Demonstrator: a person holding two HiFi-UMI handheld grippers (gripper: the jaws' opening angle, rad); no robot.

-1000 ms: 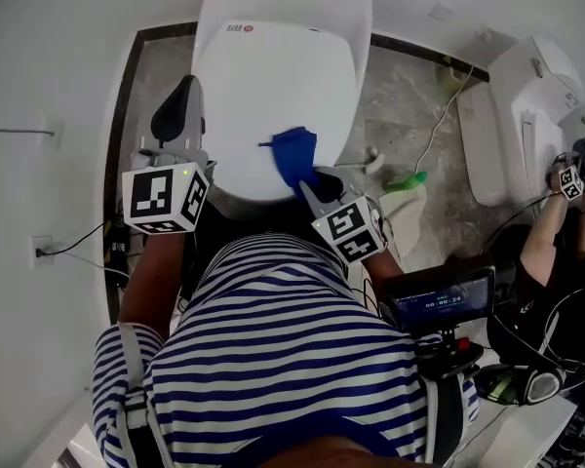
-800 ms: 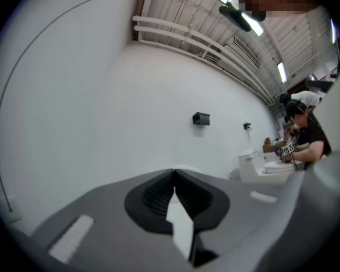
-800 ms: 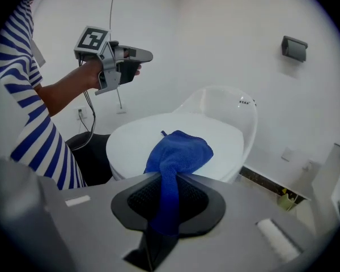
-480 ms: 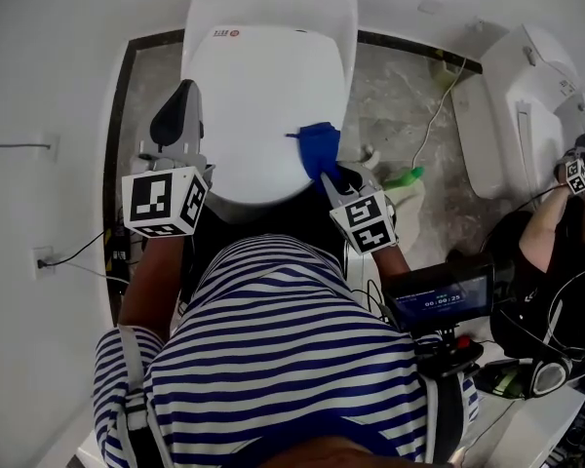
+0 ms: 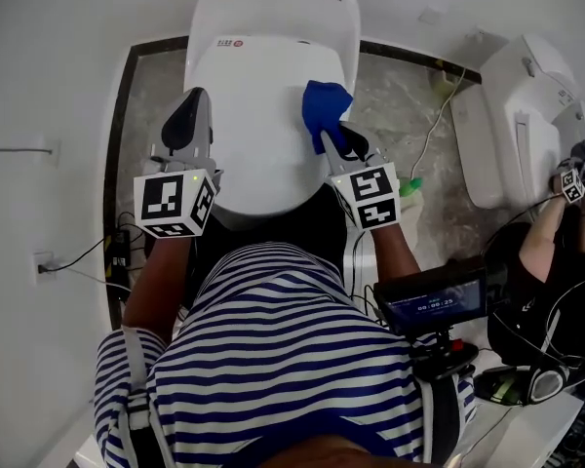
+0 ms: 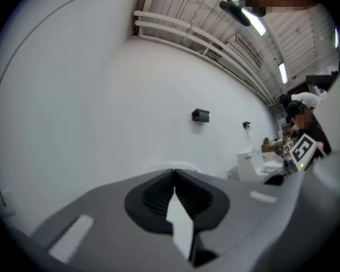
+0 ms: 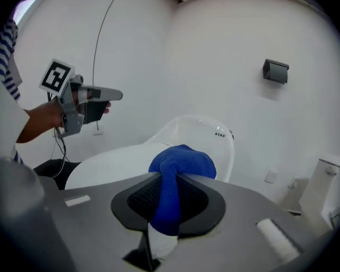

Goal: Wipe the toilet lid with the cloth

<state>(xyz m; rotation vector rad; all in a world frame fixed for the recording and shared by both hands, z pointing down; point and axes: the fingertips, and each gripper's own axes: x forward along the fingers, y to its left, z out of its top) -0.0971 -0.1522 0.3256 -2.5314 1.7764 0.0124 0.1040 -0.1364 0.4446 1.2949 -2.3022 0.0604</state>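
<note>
The white toilet lid (image 5: 253,115) lies closed in the upper middle of the head view. A blue cloth (image 5: 326,108) rests on the lid's right edge, bunched up, with my right gripper (image 5: 337,136) shut on it. In the right gripper view the blue cloth (image 7: 180,171) bulges out between the jaws, above the toilet lid (image 7: 119,157). My left gripper (image 5: 188,123) hangs at the lid's left side, jaws closed together and holding nothing. In the left gripper view the left gripper (image 6: 174,172) points at a blank white wall.
A second white toilet (image 5: 512,130) stands at the right, where another person's hand holds a marker cube (image 5: 568,180). A cable (image 5: 439,115) runs over the grey marble floor (image 5: 400,105). A green spray bottle (image 5: 411,185) lies right of my arm. White wall on the left.
My right gripper has carried the blue cloth from the lid's front edge up and to the right, along the lid's right side. The left gripper has shifted slightly upward.
</note>
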